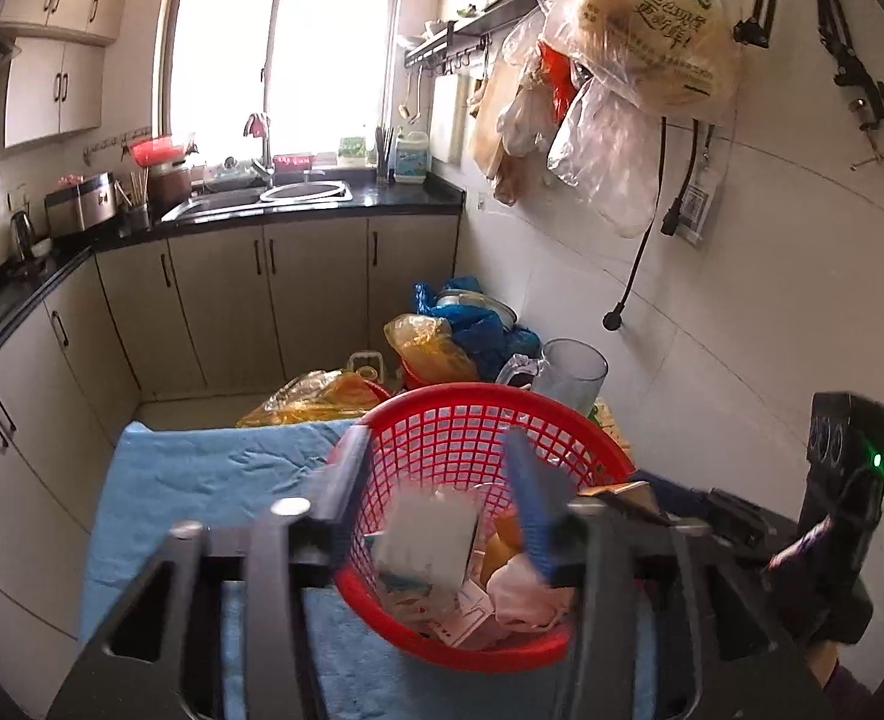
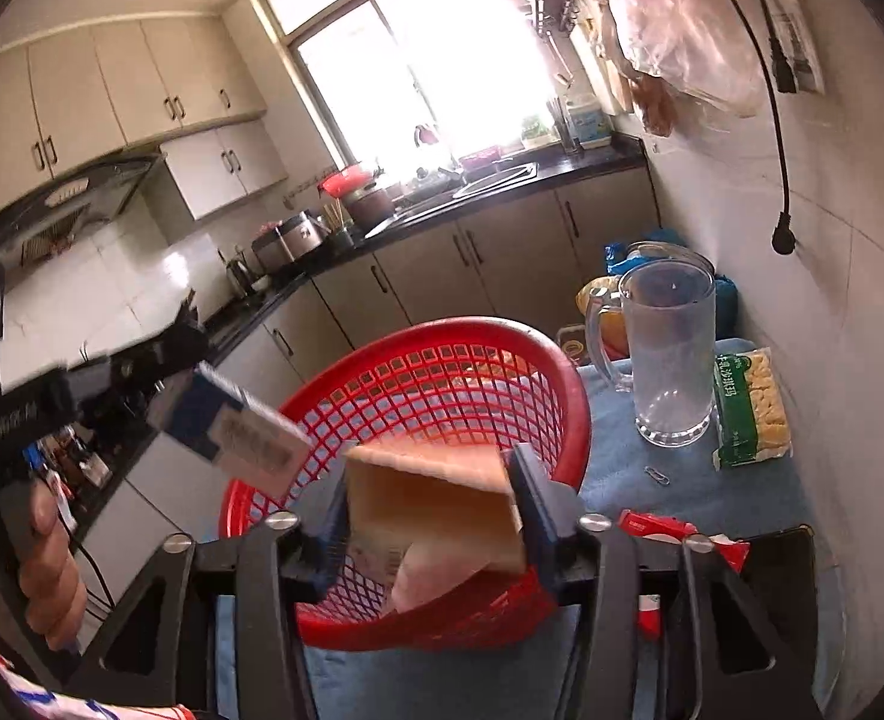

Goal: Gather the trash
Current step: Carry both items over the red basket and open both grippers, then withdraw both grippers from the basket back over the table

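Glass mug (image 2: 670, 354), cracker pack (image 2: 752, 409) beside red basket (image 2: 454, 387).

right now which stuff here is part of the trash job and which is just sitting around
Part of the job:
- red basket, trash inside
- tan box between right gripper fingers
- white and blue box at left gripper

Just lying about:
- glass mug
- green snack packet
- paper clip
- red packet: unclear
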A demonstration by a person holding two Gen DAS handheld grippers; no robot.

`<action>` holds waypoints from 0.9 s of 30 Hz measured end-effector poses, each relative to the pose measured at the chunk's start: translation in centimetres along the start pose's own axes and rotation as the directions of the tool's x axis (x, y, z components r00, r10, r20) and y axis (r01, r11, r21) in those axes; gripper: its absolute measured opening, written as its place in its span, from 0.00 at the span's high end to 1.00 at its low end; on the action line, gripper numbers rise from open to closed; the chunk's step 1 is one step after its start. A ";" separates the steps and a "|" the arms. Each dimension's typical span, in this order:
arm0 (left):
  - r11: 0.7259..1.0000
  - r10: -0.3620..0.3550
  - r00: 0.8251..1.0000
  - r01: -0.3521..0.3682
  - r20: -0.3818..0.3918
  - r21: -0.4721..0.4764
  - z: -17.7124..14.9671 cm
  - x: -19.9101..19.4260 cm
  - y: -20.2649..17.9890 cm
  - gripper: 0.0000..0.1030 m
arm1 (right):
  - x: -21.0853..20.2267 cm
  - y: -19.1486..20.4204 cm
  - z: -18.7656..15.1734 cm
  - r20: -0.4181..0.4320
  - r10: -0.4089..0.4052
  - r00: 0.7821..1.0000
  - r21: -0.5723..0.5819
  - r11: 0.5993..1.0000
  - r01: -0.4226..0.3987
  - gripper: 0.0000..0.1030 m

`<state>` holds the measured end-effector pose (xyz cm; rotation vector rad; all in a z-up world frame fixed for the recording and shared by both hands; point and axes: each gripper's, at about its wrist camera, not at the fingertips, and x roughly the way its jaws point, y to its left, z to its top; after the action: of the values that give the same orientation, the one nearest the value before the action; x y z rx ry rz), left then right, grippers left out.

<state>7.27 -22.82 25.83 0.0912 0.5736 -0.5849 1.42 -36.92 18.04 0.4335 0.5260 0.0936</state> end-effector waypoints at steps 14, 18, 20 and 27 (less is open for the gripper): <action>0.986 0.164 0.984 -0.163 0.065 -0.020 -4.4 -7.4 1.0 0.17 | -5.6 2.8 -2.6 0.049 0.014 0.999 -0.043 0.999 -0.012 0.25; 0.964 0.263 0.961 -0.266 0.090 0.026 -7.6 -10.2 0.3 0.14 | -7.2 3.9 -5.5 0.029 -0.005 1.000 -0.076 0.997 0.007 0.22; 0.955 0.289 0.952 -0.294 0.096 0.036 -9.3 -11.4 0.1 0.12 | -7.8 4.2 -7.1 0.013 -0.009 1.000 -0.084 0.996 0.010 0.21; 0.945 0.326 0.936 -0.324 0.134 -0.033 -15.6 -16.1 0.1 0.04 | -10.3 4.4 -12.4 -0.027 -0.016 1.000 -0.063 0.998 0.014 0.20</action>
<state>-11.22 -11.06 21.35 0.1323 0.4151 -0.2625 -13.64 -30.32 15.10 0.3676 0.5520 0.1012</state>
